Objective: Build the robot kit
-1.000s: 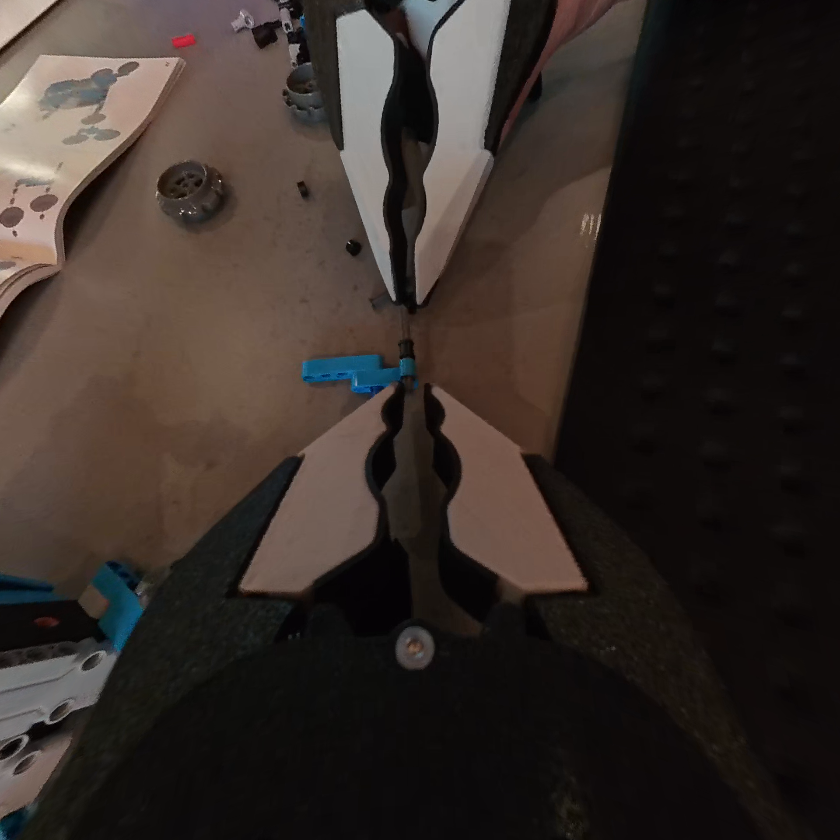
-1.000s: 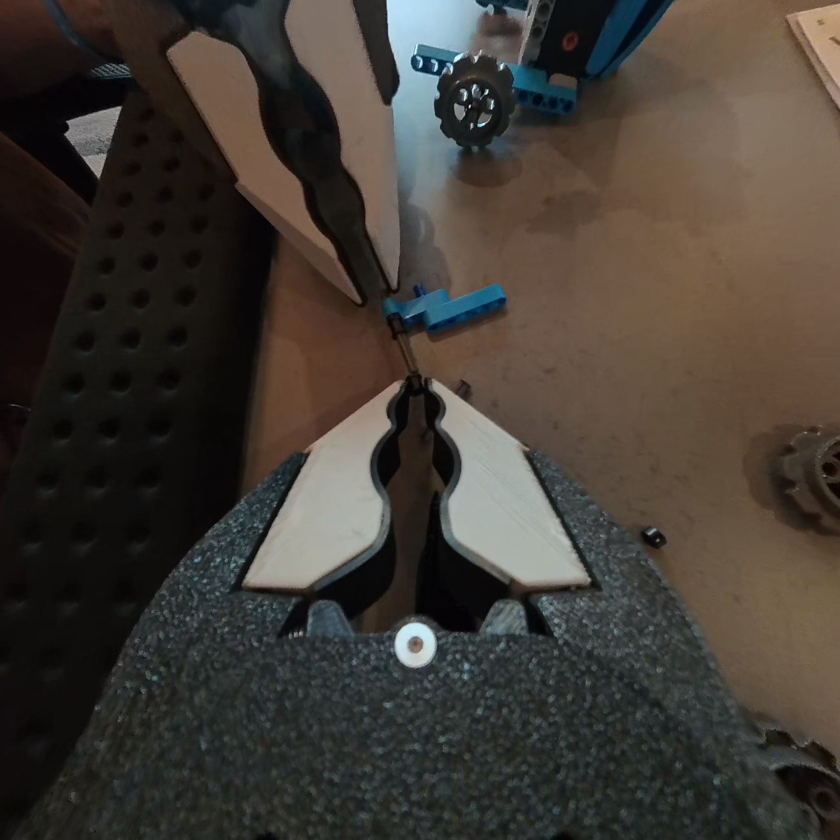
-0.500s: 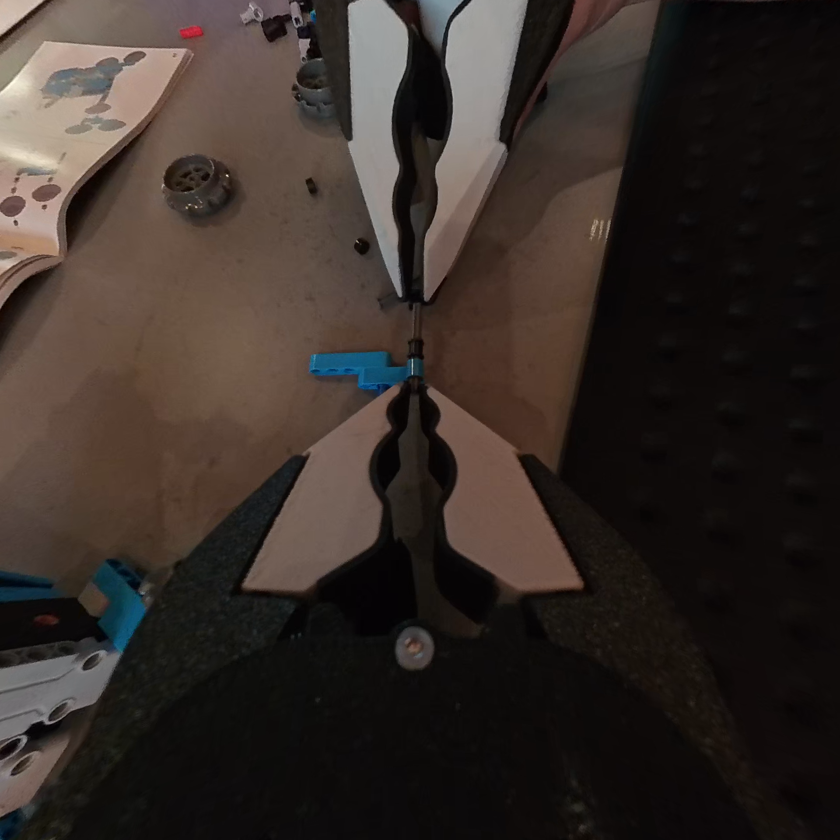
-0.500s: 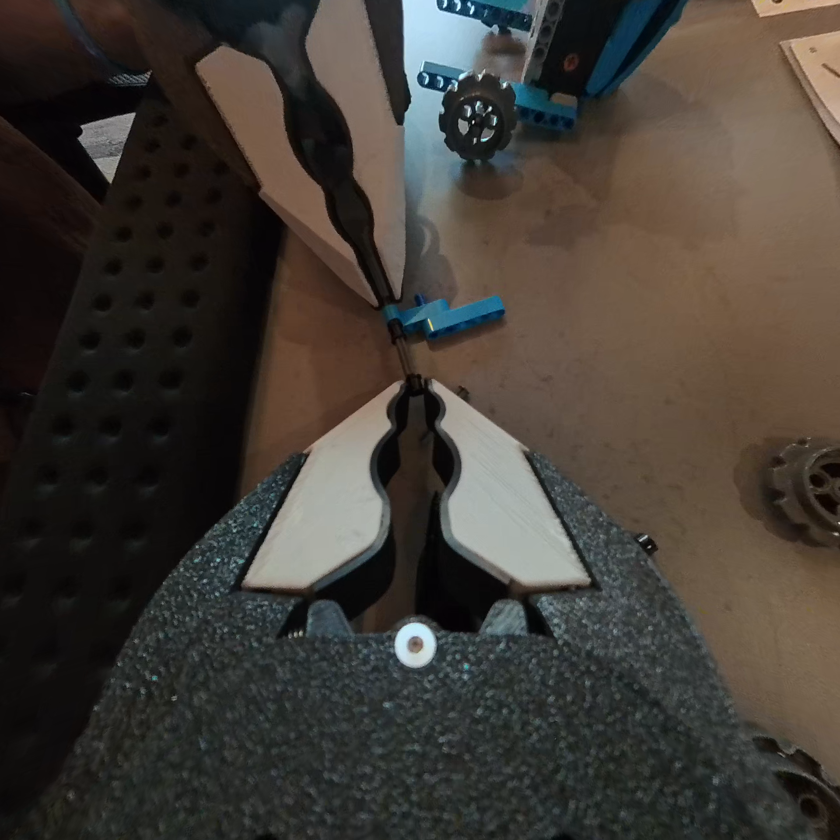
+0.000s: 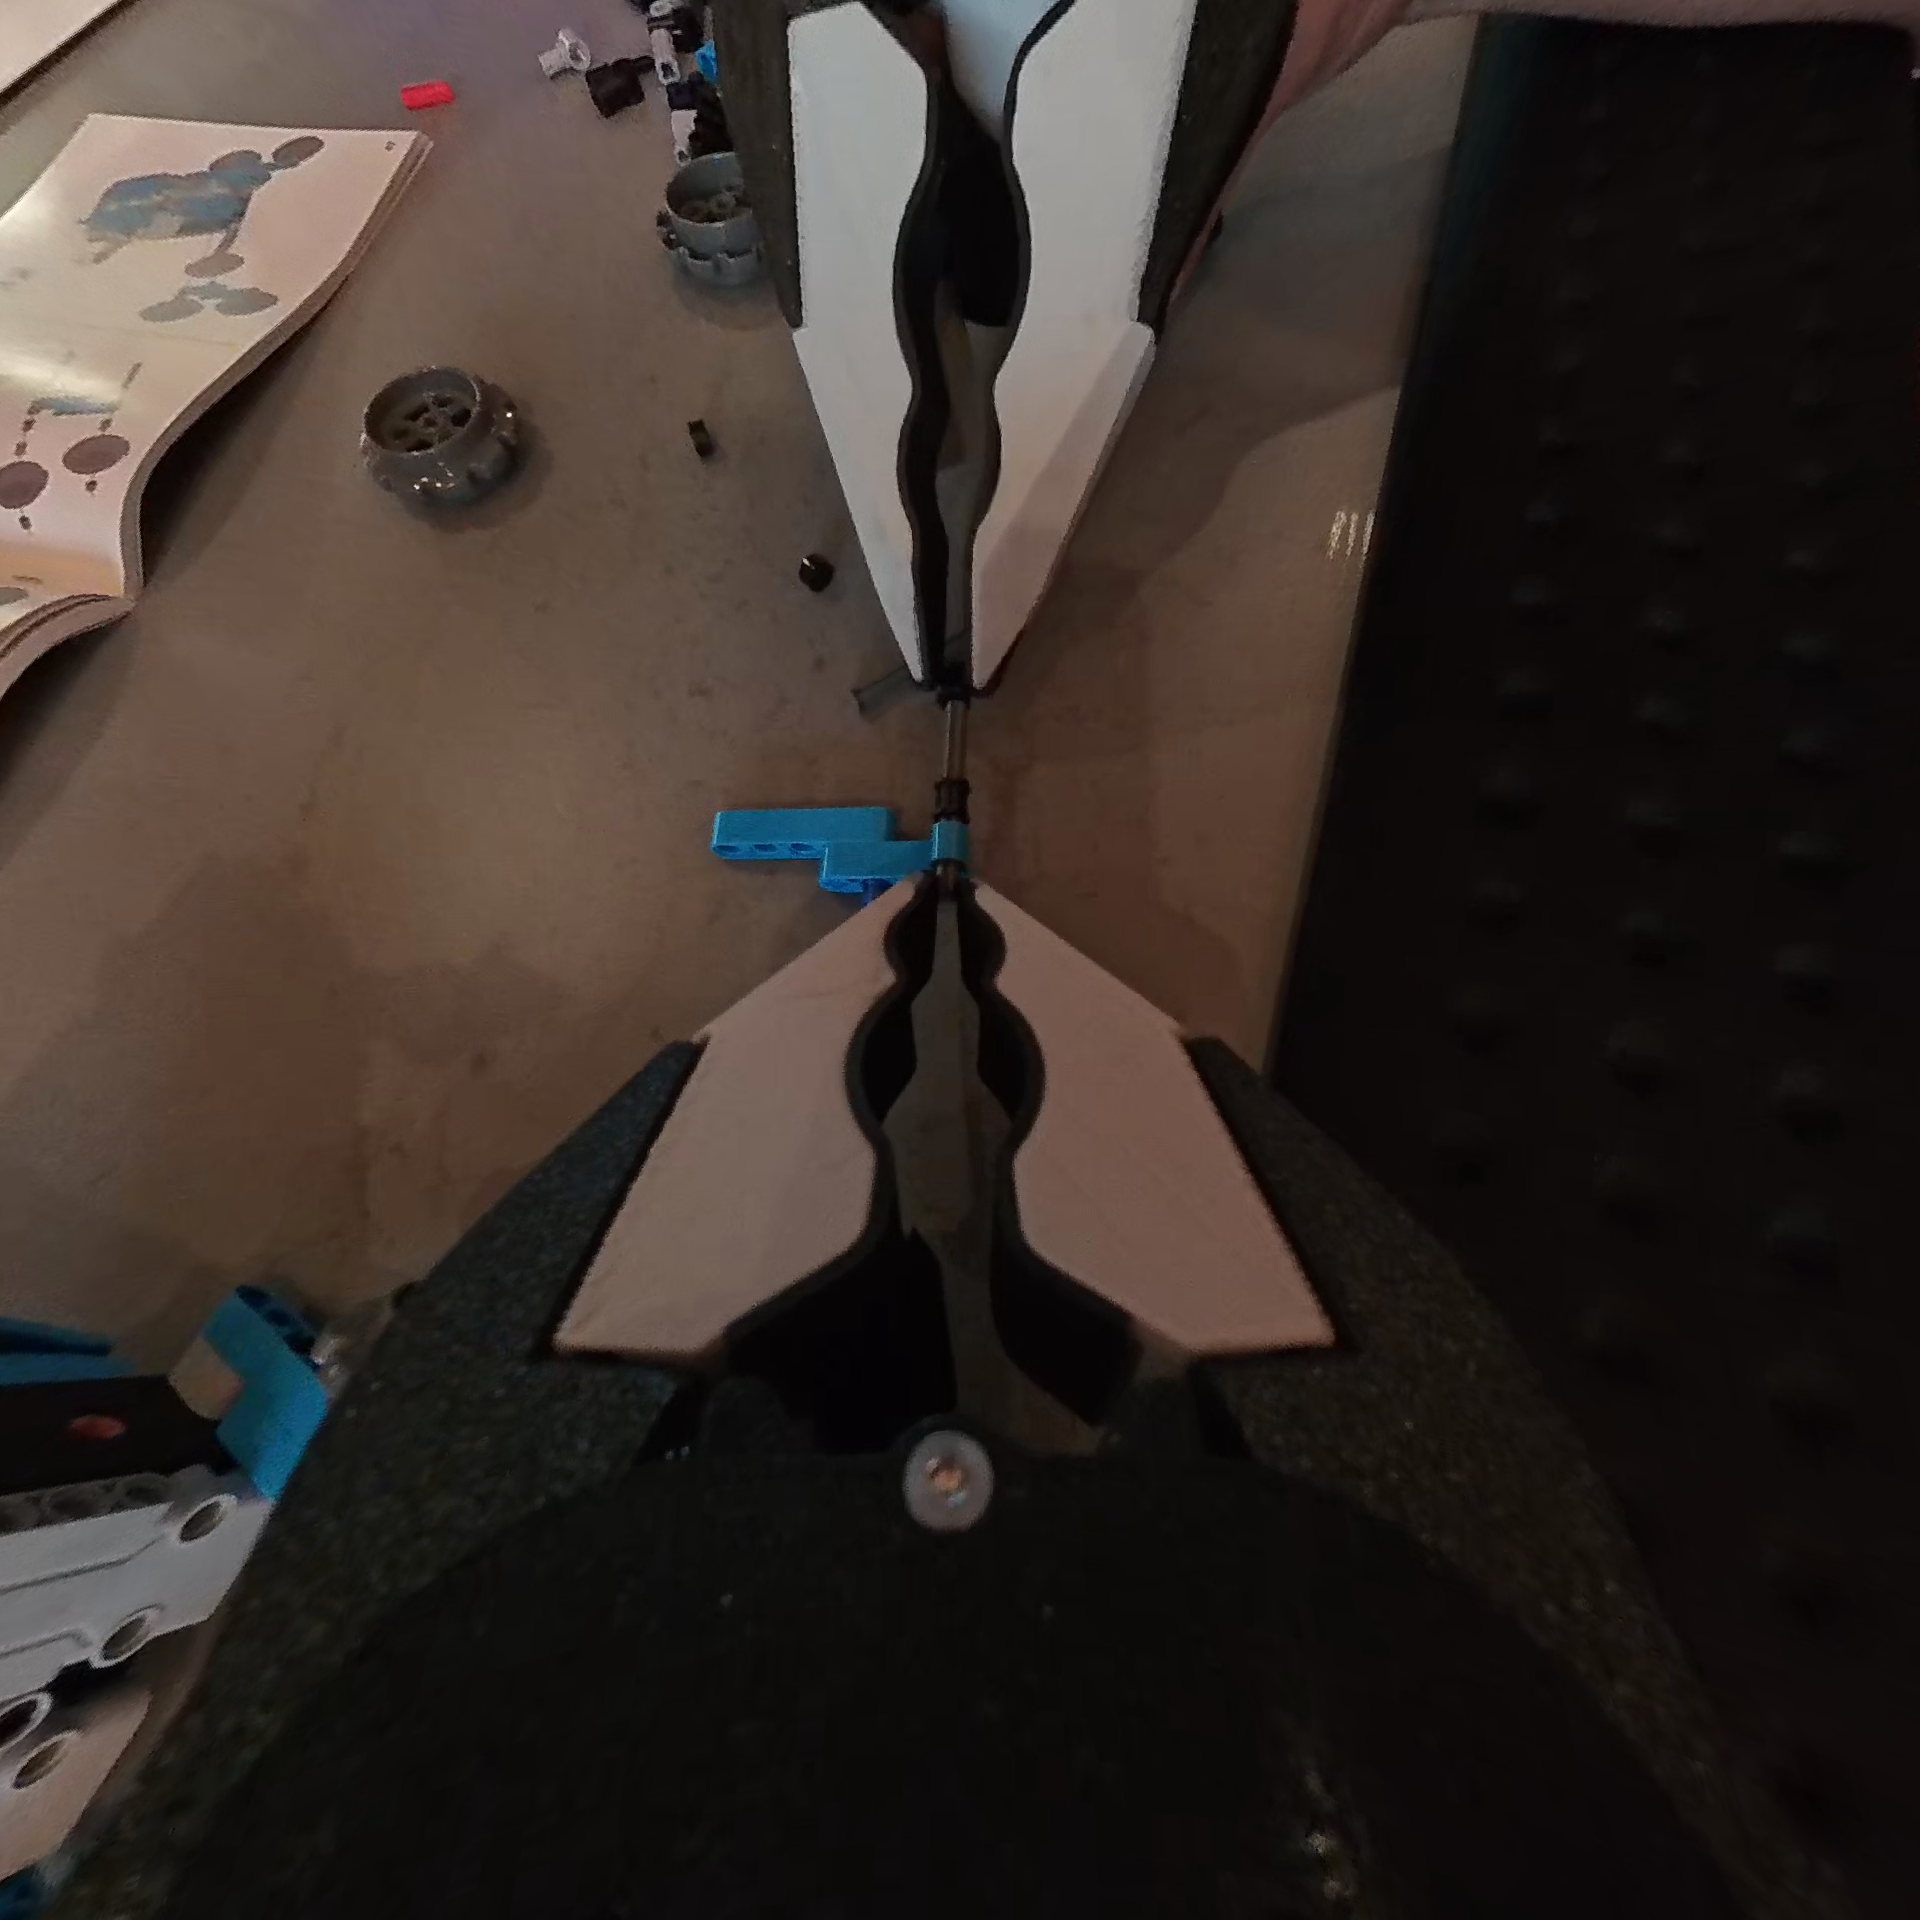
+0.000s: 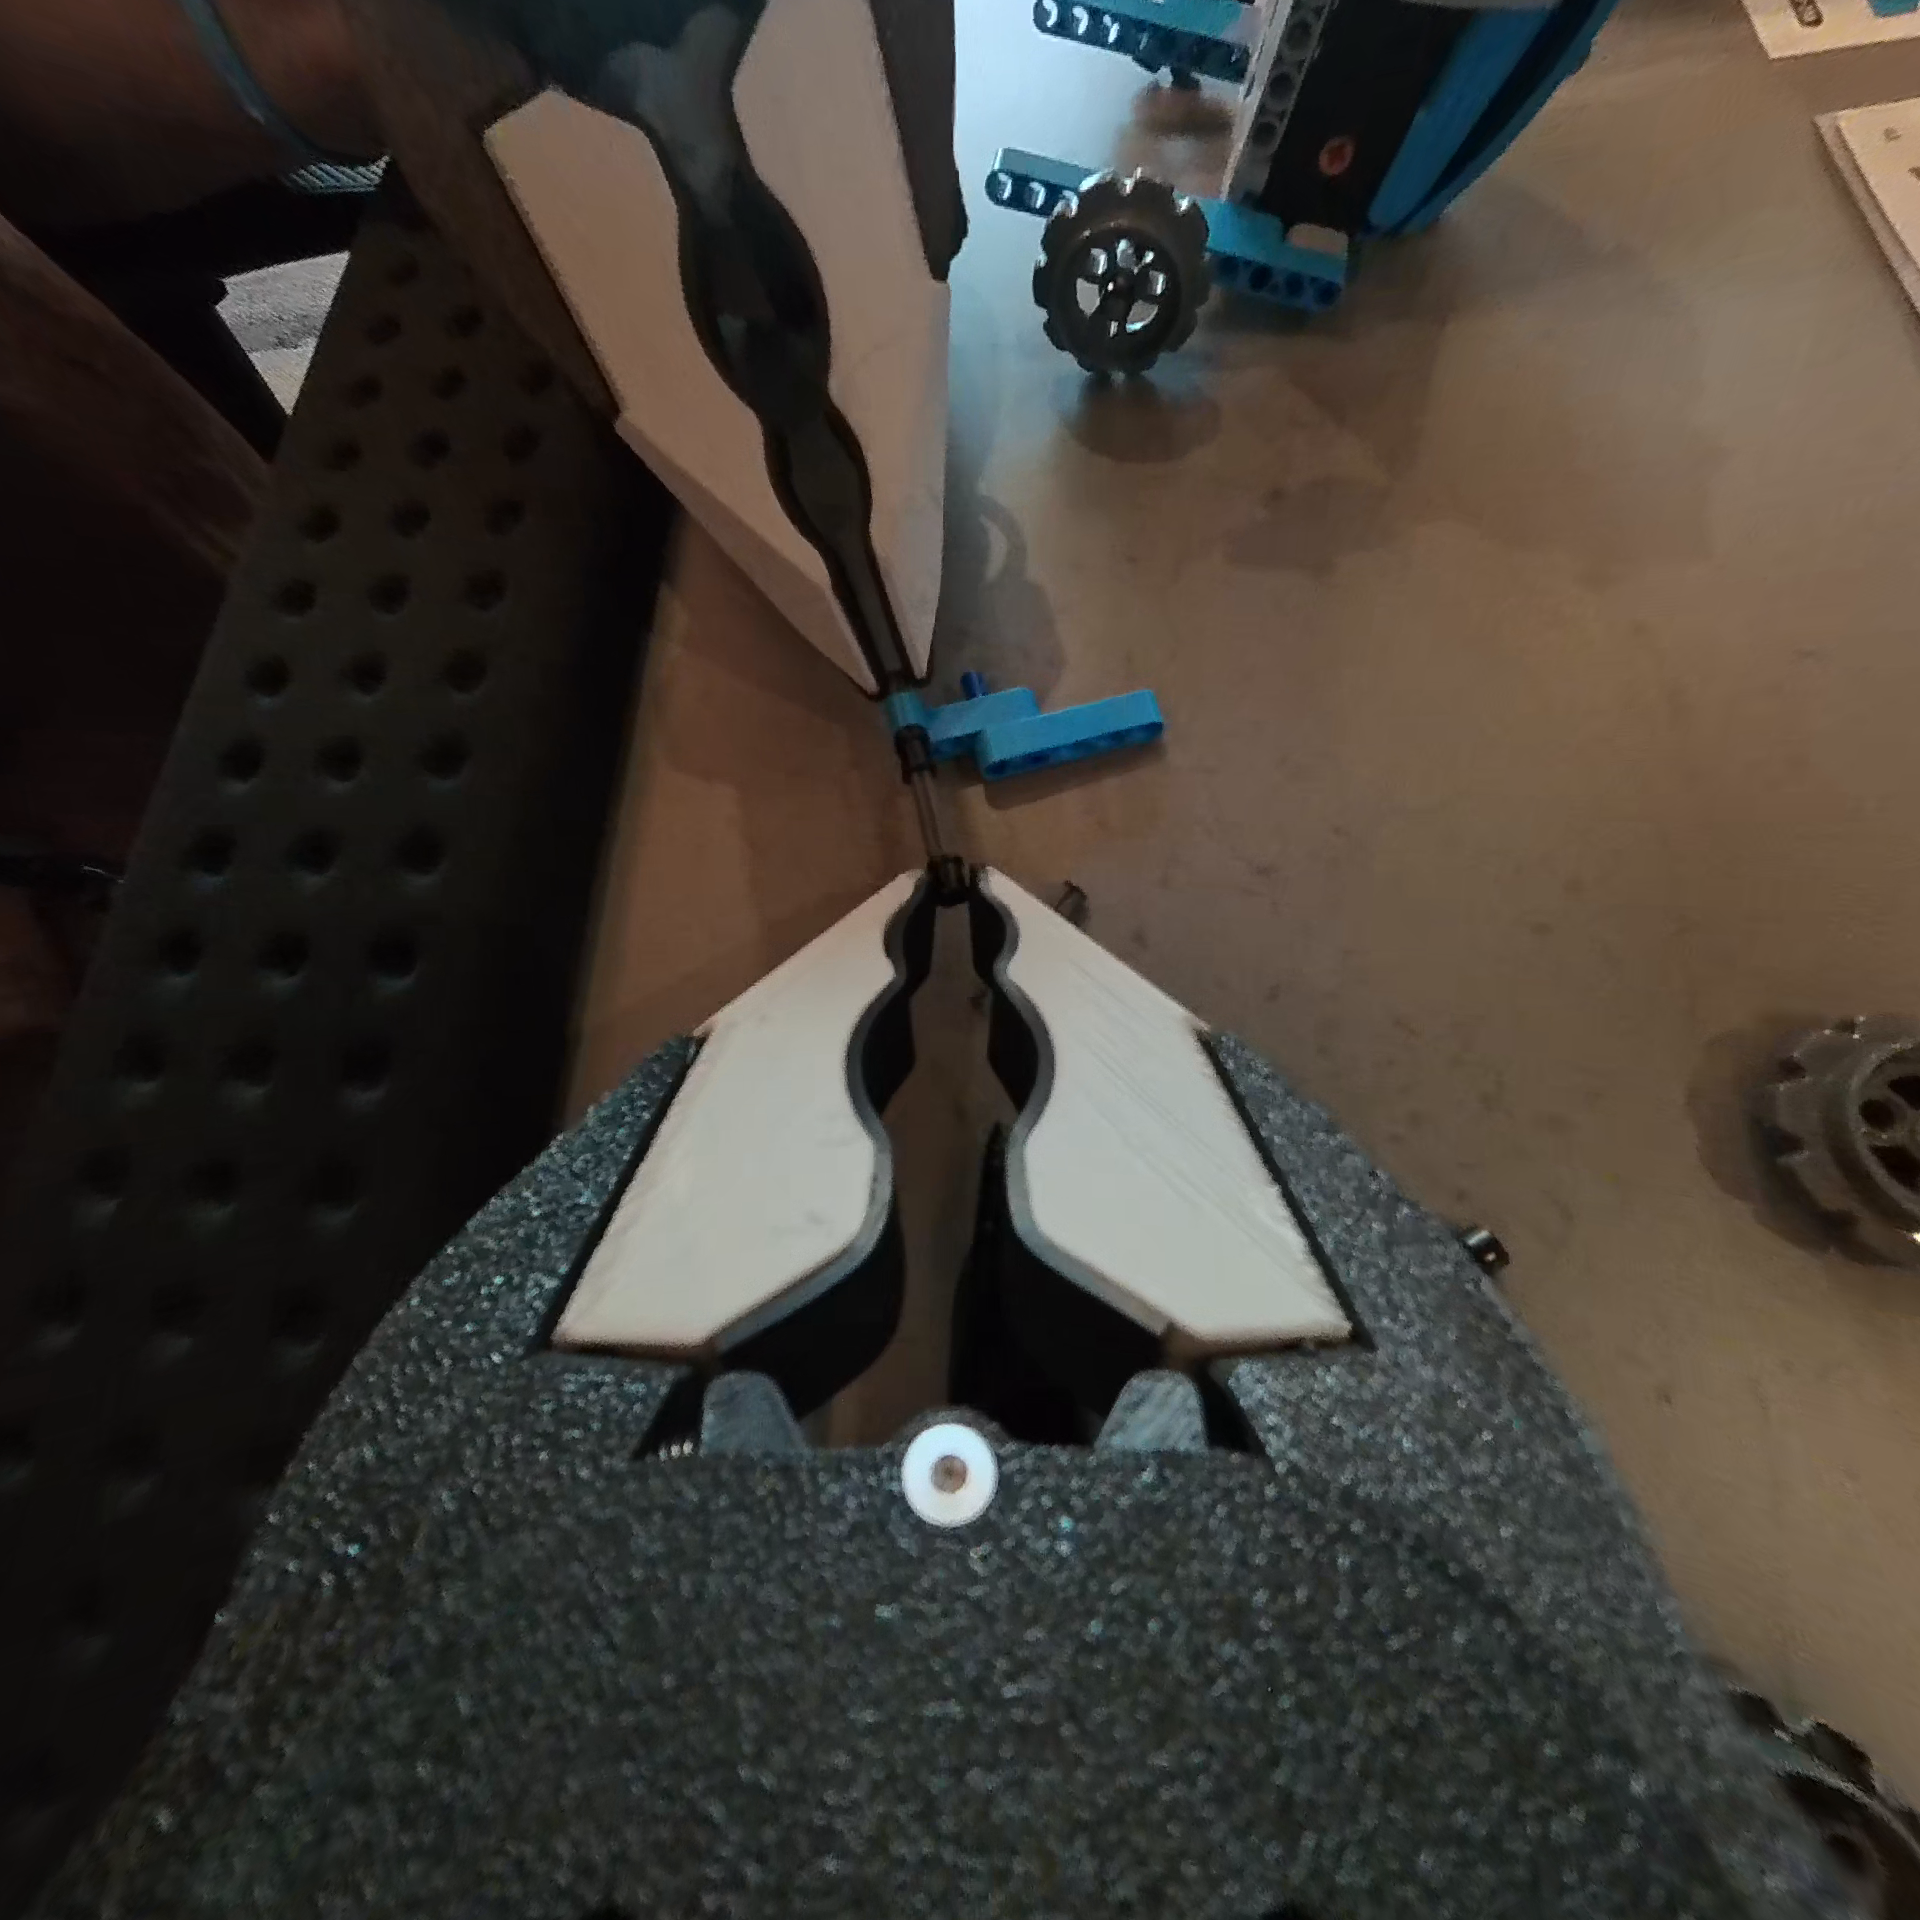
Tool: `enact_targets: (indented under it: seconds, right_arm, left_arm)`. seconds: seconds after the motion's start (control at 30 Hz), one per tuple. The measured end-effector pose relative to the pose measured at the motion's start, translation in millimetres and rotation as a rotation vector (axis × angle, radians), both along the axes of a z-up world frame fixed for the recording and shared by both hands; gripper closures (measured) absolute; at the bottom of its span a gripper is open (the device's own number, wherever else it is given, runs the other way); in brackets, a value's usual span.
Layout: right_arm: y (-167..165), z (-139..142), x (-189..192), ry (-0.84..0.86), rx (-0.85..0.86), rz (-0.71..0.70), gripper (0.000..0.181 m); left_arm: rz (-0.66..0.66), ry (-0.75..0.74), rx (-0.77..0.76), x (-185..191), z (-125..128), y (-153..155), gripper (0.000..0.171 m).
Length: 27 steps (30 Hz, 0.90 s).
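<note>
A thin dark axle (image 5: pixel 954 743) spans between my two grippers, above the brown tabletop. A blue stepped beam (image 5: pixel 821 840) hangs on the axle and sticks out sideways, with a small black bush (image 5: pixel 952 795) next to it. My left gripper (image 5: pixel 948 891) is shut on the axle end right behind the beam. My right gripper (image 5: pixel 951 681) faces it, shut on the other end. In the right wrist view my right gripper (image 6: pixel 948 875) pinches the axle (image 6: pixel 927 816), and the beam (image 6: pixel 1044 727) sits at the left gripper's (image 6: pixel 900 688) tips.
A black perforated panel (image 5: pixel 1621 935) lies along the table edge beside both grippers. Grey wheels (image 5: pixel 436 436) (image 6: pixel 1860 1132), small black pins (image 5: pixel 816 571), an open booklet (image 5: pixel 156 312) and a blue and grey brick model (image 6: pixel 1340 135) with a toothed wheel (image 6: pixel 1122 275) lie around. Left tips to right tips: about 4 centimetres.
My left gripper's fingers, slightly apart a second ago, have closed on the axle. The axle has straightened into line between the two grippers. The right gripper has kept its hold.
</note>
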State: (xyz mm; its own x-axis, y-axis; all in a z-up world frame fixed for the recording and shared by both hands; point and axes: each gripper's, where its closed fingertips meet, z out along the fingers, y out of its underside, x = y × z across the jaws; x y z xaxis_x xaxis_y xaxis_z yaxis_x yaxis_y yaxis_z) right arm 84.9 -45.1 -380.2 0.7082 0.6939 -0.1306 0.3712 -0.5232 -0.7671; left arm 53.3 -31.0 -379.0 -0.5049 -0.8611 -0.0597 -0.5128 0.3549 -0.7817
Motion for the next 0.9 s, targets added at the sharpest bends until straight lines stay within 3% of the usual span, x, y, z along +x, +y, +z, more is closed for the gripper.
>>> enact_targets:
  seconds: [0.47,0.73,0.9]
  right_arm:
    - [-2.3,-2.6,-2.7,-0.007,-0.008,0.008,0.174]
    - [-0.7,-2.5,-2.2,0.109,-0.085,-0.043,0.174]
    - [-1.2,-4.8,-3.8,0.058,-0.057,-0.024,0.174]
  left_arm:
    - [0.002,0.007,0.014,0.0,-2.3,0.3,0.169]
    - [0.002,-0.004,0.039,0.1,-2.8,0.1,0.169]
    - [0.011,-0.007,0.033,0.8,-1.9,1.6,0.169]
